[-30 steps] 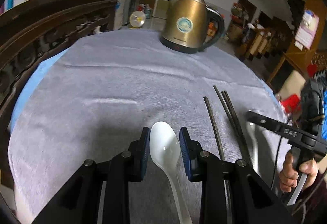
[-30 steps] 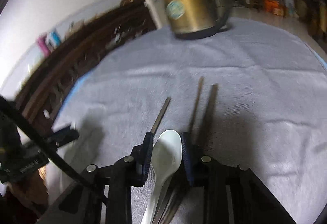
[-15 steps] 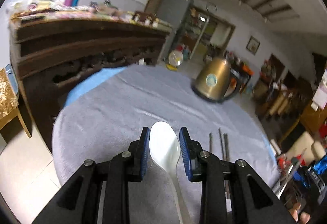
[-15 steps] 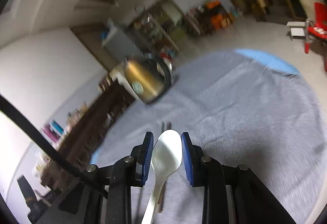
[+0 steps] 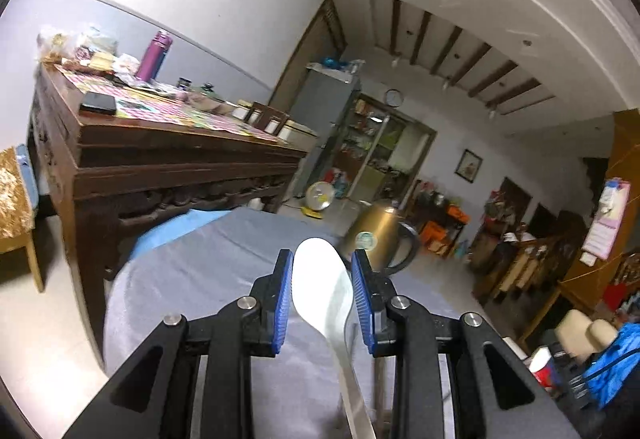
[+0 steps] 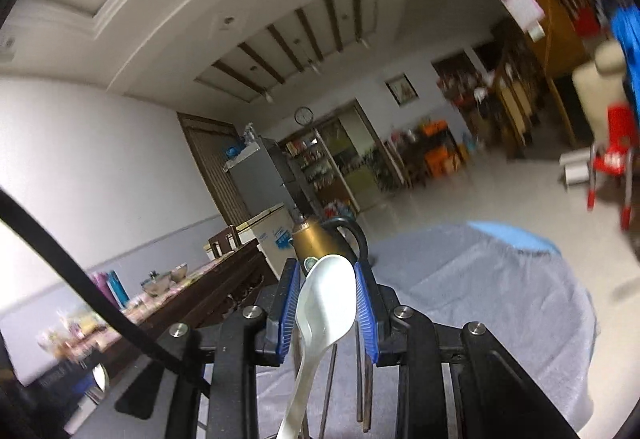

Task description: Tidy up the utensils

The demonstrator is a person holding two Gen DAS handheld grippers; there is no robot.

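A round table under a grey cloth (image 5: pixel 208 271) fills the foreground of a cluttered room with a carved dark wooden sideboard (image 5: pixel 168 175) and a grey refrigerator (image 5: pixel 324 127). A brass-coloured electric kettle (image 5: pixel 376 235) stands on the cloth's far side and dark chopsticks (image 6: pixel 362 391) lie nearer. Above it, the left gripper (image 5: pixel 322 295) pinches a white ceramic soup spoon (image 5: pixel 324 291), and the right gripper (image 6: pixel 326 303) pinches a second white ceramic spoon (image 6: pixel 328 299).

Long handle of white plastic spoon (image 5: pixel 326 299) cut off by bottom edge in left view, lower body of gold metal kettle (image 6: pixel 318 243) hidden behind other white spoon (image 6: pixel 326 301), red plastic chair (image 6: pixel 612 159) smeared, dark thin chopsticks (image 6: pixel 362 387) partly covered.
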